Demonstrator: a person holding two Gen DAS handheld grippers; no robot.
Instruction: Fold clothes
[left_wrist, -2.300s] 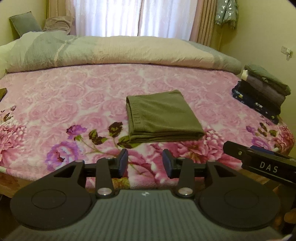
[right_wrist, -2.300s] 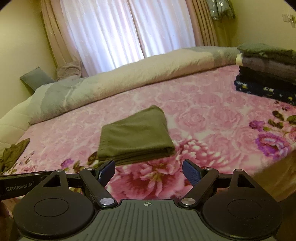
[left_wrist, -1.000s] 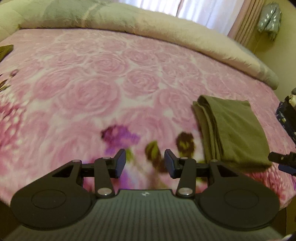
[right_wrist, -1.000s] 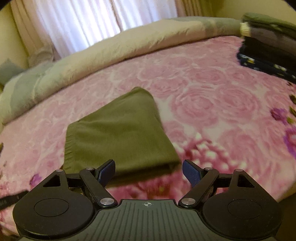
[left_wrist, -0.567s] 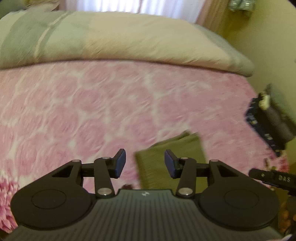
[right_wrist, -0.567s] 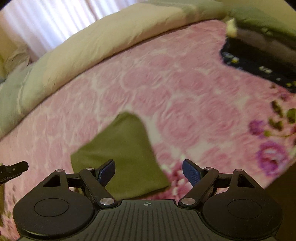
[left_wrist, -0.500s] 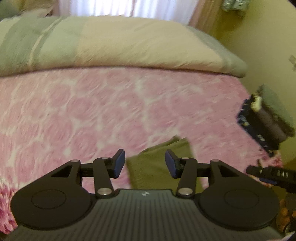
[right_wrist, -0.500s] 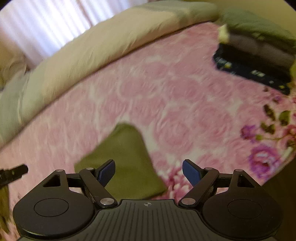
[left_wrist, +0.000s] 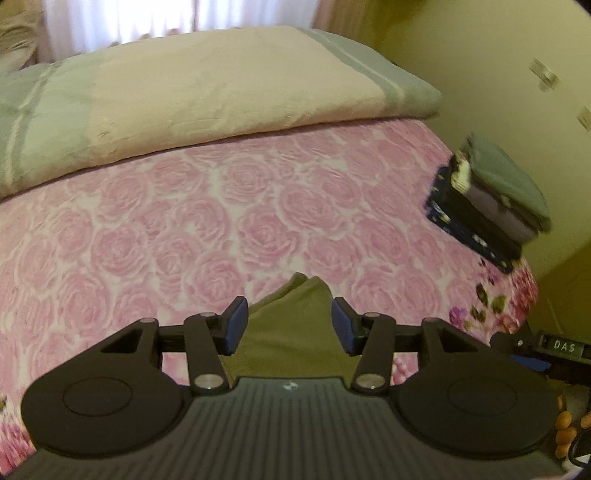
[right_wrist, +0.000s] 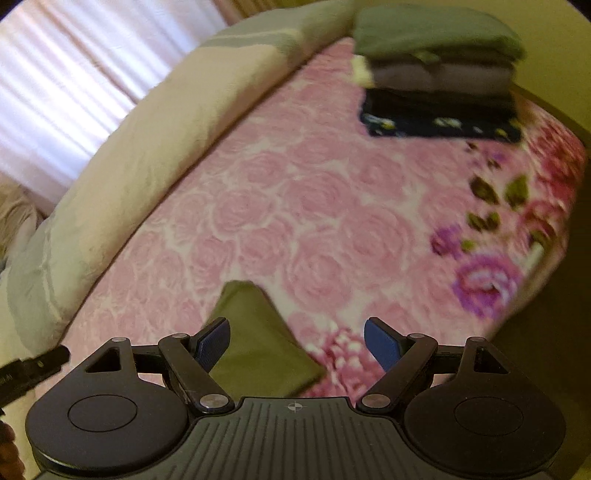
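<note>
The folded olive garment (left_wrist: 295, 325) lies on the bed's pink rose blanket (left_wrist: 184, 229), directly ahead of the left hand-held gripper (left_wrist: 286, 325), whose fingers stand spread with cloth showing in the gap. Its near part is hidden under the gripper body, and whether the pads touch the fabric cannot be told. From the right hand-held gripper (right_wrist: 295, 345), also spread wide, the same garment (right_wrist: 255, 343) sits ahead and to the left, its near edge cut off by the gripper body; the left pad overlaps it in view, the right pad hangs over bare blanket. Far ahead and to the right of both grippers stands a stack of folded clothes (right_wrist: 439, 77), blurred, so the layers are hard to separate. A rolled cream and grey-green duvet (left_wrist: 184, 96) runs along the far side of the bed. The other gripper's tip pokes in at each frame's edge, mostly cut off.
</note>
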